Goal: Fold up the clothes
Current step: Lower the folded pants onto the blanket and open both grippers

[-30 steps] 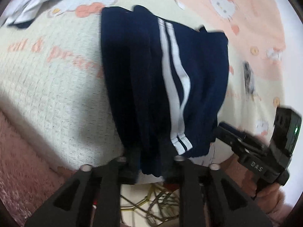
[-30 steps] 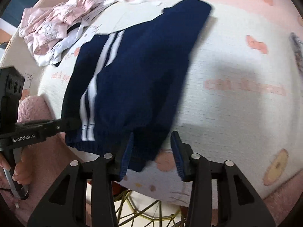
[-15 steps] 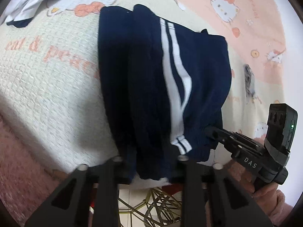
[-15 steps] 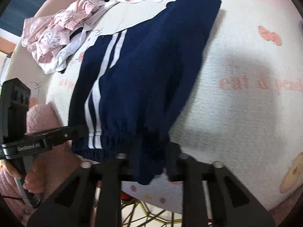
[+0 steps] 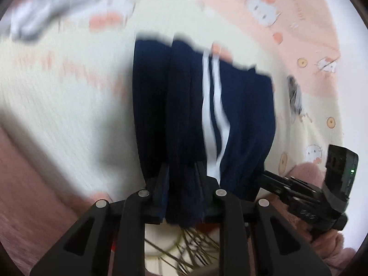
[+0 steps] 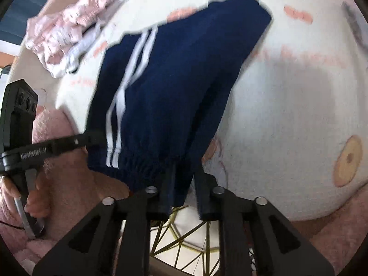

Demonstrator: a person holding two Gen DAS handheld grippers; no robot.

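Observation:
Navy blue shorts with two white side stripes [image 5: 239, 115] lie across the cream and pink Hello Kitty blanket [image 5: 69, 105], their elastic waistband at the near edge. My left gripper [image 5: 182, 184] is shut on the left part of the waistband. My right gripper [image 6: 184, 184] is shut on the right part of the waistband; the shorts [image 6: 174, 87] stretch away from it. Each gripper shows in the other's view: the right one [image 5: 306, 197] at the shorts' right corner, the left one [image 6: 57, 147] at the striped corner. The waistband is lifted off the blanket edge.
A pile of pink and white clothes [image 6: 69, 36] lies at the far left of the blanket. A white garment [image 5: 46, 20] lies at the back left, blurred. A gold wire frame [image 6: 184, 241] shows below the blanket edge. Pink fleece sleeves [image 6: 73, 195] are near the grippers.
Both grippers have closed on the shorts' waistband and lifted it toward the near edge. The shorts' far end has slid nearer. The views are blurred by motion.

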